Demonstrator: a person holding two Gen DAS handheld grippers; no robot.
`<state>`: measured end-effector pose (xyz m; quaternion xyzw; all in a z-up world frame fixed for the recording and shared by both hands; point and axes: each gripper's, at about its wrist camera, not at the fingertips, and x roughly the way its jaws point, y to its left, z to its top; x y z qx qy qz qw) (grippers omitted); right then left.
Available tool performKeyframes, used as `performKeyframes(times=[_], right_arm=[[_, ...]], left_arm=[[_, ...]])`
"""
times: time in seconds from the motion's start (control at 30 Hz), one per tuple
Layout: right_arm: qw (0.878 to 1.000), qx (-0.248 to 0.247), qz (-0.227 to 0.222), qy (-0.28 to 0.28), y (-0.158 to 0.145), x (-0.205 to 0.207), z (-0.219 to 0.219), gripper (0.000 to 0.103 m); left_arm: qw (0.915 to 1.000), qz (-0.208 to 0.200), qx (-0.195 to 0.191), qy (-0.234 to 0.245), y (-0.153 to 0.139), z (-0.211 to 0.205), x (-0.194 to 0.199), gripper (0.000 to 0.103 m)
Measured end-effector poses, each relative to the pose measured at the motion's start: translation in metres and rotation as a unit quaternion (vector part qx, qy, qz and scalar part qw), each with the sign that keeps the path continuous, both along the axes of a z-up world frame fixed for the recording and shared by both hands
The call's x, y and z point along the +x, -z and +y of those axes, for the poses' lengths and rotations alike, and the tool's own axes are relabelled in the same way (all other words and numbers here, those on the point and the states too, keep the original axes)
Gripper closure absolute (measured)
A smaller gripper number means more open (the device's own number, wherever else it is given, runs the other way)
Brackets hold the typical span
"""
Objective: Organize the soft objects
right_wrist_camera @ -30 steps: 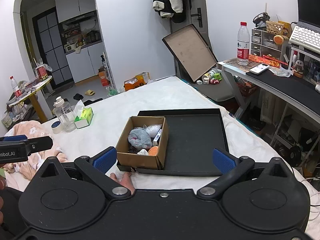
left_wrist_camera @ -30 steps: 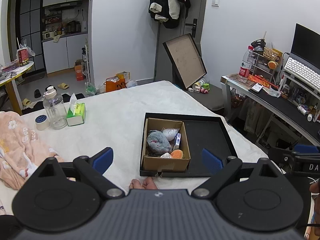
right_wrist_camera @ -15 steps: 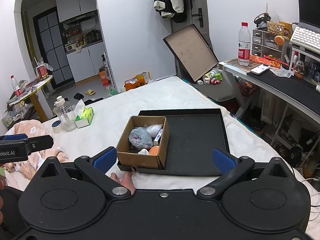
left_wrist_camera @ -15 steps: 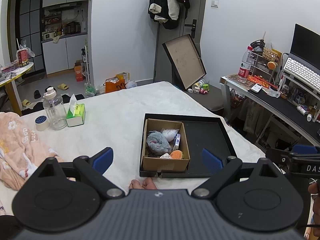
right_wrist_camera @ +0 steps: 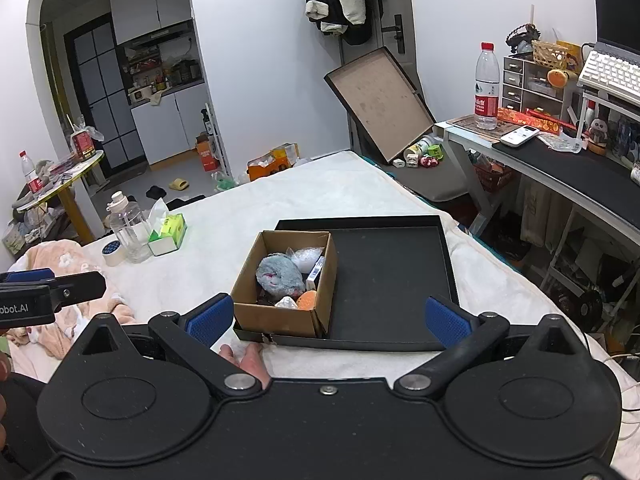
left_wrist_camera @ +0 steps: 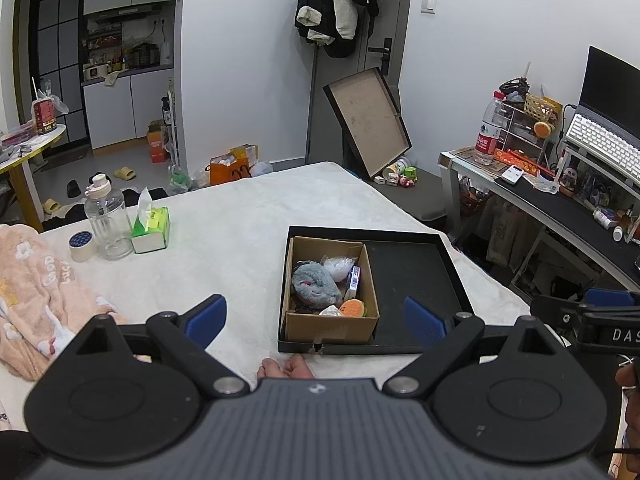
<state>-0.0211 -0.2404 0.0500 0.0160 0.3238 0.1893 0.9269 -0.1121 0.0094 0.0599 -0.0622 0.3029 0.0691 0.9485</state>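
While you hold both tools back, a grey plush toy [left_wrist_camera: 314, 285] lies inside a cardboard box [left_wrist_camera: 328, 326], beside an orange burger-shaped squishy [left_wrist_camera: 353, 308] and a white crinkly packet [left_wrist_camera: 339, 268]. That box sits in the left part of a black tray [left_wrist_camera: 416, 276] on the white-covered bed [left_wrist_camera: 224, 240]. Your left hand-held gripper [left_wrist_camera: 316, 318] is spread wide, grasping nothing. Your right hand-held gripper [right_wrist_camera: 326, 318] is likewise released and empty. Further left stand a tissue pack [left_wrist_camera: 151, 227], a clear bottle [left_wrist_camera: 106, 222] and a pink blanket [left_wrist_camera: 36, 292].
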Motion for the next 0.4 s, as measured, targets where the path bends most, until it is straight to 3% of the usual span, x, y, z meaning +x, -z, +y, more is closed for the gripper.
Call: performKeyframes(times=[0.4], right_arm=[[1.000, -0.001, 0.003, 0.001, 0.0032, 0.0004, 0.0007, 0.000]], left_arm=[[1.0000, -0.003, 0.000, 0.007, 0.0024, -0.0023, 0.0003, 0.008]])
